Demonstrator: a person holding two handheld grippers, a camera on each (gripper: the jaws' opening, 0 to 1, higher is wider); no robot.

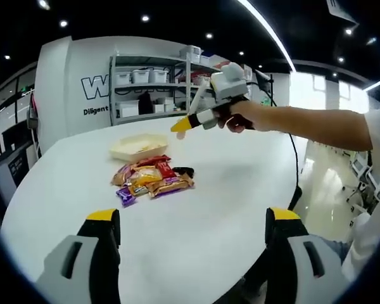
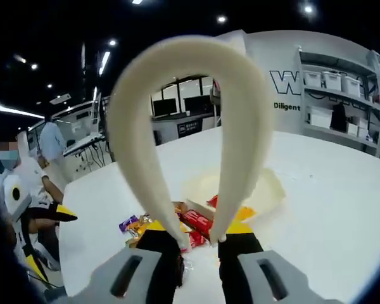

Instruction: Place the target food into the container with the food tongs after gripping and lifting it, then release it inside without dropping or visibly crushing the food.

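- I hold a claw in each hand over a large white table (image 1: 228,209) in a bright room with shelves (image 1: 149,88) of bins at the back.
- In the left gripper view, my left claw (image 1: 193,231) rises from the bottom with its two yellow-tipped jaws spread wide and nothing between them.
- Beyond it, near the middle of the table, lies a small pile of wrapped snacks (image 1: 151,179) in red, yellow, orange and purple packets, touching and overlapping one another.
- Just behind the pile sits a shallow cream tray (image 1: 139,145). I cannot tell whether anything lies in it.
- My right claw (image 1: 180,125) reaches in from the right of that view, held in my hand (image 1: 237,117), above the table and beside the tray.
- In the right gripper view, my right claw (image 2: 201,244) is closed narrowly on the two arms of a pair of cream food tongs (image 2: 190,126), which arch up in a tall loop in front of the lens.
- Past the tongs I see the snacks (image 2: 190,225) on the table, with the tray (image 2: 266,190) just behind them.
- The snacks lie outside the tray, none lifted.
- A person (image 2: 16,190) sits at the far left edge of the table.
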